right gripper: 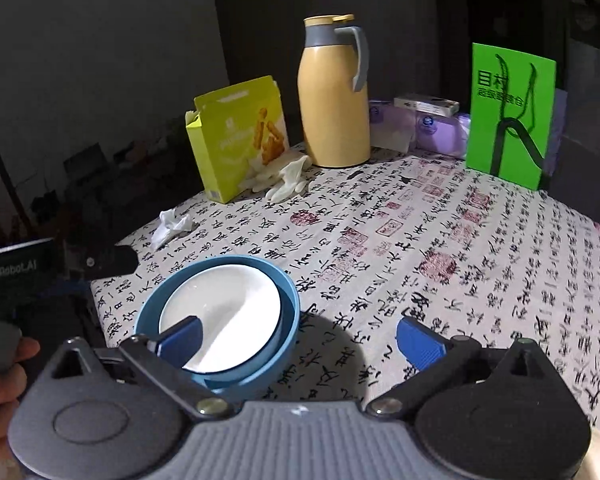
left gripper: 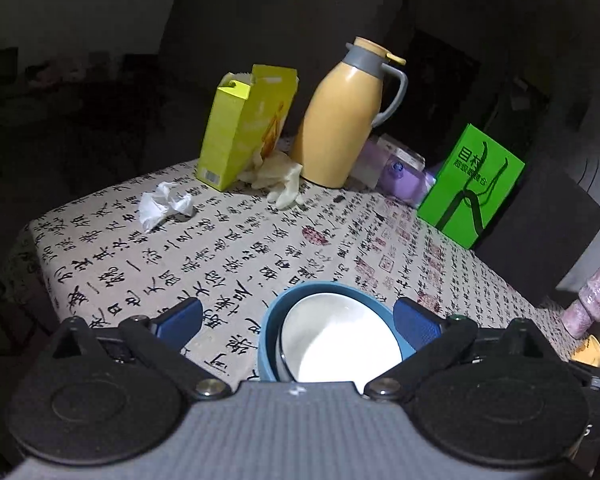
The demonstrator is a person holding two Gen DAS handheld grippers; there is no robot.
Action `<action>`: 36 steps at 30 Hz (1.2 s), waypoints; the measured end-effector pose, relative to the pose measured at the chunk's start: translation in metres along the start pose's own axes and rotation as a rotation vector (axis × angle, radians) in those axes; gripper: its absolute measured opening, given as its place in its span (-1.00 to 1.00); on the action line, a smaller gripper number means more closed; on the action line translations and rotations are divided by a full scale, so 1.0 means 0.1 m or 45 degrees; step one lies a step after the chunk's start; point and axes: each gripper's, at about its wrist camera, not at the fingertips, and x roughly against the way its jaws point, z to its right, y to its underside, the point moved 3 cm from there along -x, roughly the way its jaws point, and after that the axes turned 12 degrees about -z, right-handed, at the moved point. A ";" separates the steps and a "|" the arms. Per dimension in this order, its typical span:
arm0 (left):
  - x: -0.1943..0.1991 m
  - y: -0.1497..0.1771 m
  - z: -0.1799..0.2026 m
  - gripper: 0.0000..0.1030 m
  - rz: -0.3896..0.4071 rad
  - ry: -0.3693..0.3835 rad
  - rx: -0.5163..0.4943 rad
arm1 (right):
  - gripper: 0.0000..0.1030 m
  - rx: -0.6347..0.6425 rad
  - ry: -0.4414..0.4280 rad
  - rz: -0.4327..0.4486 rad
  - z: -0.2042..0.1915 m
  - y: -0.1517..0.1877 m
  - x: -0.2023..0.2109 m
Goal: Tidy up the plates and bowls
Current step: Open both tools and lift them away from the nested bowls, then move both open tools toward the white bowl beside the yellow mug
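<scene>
A blue bowl (left gripper: 269, 320) stands on the calligraphy-print tablecloth (left gripper: 228, 256) with a white bowl (left gripper: 336, 340) nested inside it. My left gripper (left gripper: 298, 318) is open, its blue pads wide apart on either side of the stack and not touching it. In the right wrist view the same blue bowl (right gripper: 288, 292) with the white bowl (right gripper: 228, 304) in it sits low and left of centre. My right gripper (right gripper: 300, 338) is open too; its left pad shows in front of the white bowl, and its right pad is over bare cloth.
At the table's far side stand a yellow thermos jug (right gripper: 334, 96), an opened yellow-green snack box (right gripper: 236, 136), pale gloves (right gripper: 284, 178), purple tissue packs (right gripper: 424, 124) and a green paper bag (right gripper: 510, 114). A crumpled tissue (right gripper: 172, 226) lies near the left edge. The person's hand (right gripper: 4, 372) holds the other gripper at the left.
</scene>
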 end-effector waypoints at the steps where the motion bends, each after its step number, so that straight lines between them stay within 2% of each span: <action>1: 0.02 0.03 0.00 1.00 0.019 -0.004 -0.003 | 1.00 -0.006 0.004 0.015 0.01 0.03 0.01; 6: 0.12 0.23 0.03 1.00 0.112 -0.042 -0.066 | 1.00 -0.028 0.039 0.093 0.05 0.20 0.09; 10: 0.16 0.35 0.05 1.00 0.129 -0.045 -0.077 | 1.00 -0.058 0.053 0.146 0.08 0.34 0.15; 16: 0.21 0.51 0.09 1.00 0.152 -0.046 -0.084 | 1.00 -0.065 0.140 0.235 0.14 0.53 0.31; 29: 0.28 0.89 0.30 1.00 0.148 -0.018 -0.148 | 1.00 -0.113 0.207 0.266 0.28 1.10 0.48; 36: 0.38 1.05 0.38 1.00 0.170 -0.008 -0.176 | 1.00 -0.144 0.227 0.282 0.35 1.25 0.61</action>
